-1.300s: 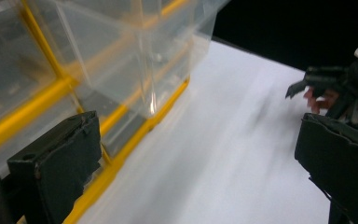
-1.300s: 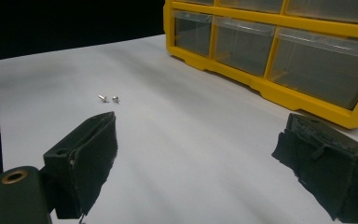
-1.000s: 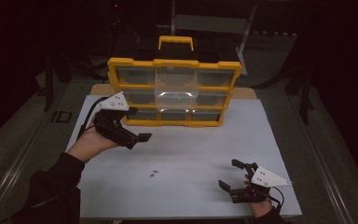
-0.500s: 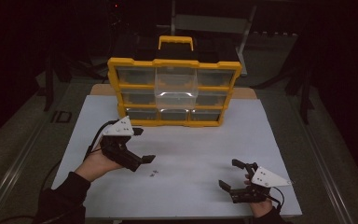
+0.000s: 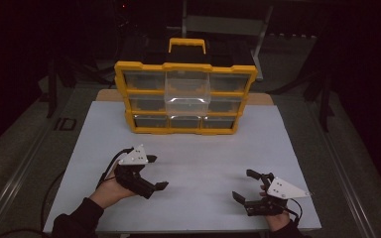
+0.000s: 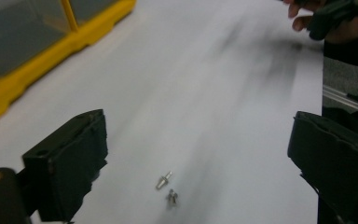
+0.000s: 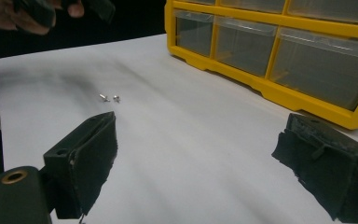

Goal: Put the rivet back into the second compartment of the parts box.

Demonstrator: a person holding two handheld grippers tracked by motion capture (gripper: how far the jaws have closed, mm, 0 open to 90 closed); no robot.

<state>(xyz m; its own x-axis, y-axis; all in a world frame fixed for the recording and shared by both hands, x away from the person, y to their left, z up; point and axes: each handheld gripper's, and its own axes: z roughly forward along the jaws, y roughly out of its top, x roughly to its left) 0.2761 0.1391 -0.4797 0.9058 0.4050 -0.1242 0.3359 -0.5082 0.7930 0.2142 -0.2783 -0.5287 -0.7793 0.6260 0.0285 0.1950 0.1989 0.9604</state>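
Observation:
Two small silver screws (image 6: 167, 186) lie close together on the white table top (image 5: 203, 153), low in the gap between my left gripper's jaws. My left gripper (image 5: 156, 172) is open at the front left of the table, its jaws straddling the screws' spot. The right gripper view shows the same screws (image 7: 110, 98) farther off to the left. My right gripper (image 5: 243, 184) is open at the front right, held low over the table with nothing between its jaws. Its black pads (image 7: 91, 158) frame bare table.
A yellow organiser (image 5: 183, 67) with clear drawers stands at the back of the table, handle on top. Its middle drawer (image 5: 187, 91) is pulled out and looks empty. Dark floor and stands surround the table.
My left gripper has drawn back from the organiser's lower left corner toward the table's front, ending over the screws. The right gripper has stayed put.

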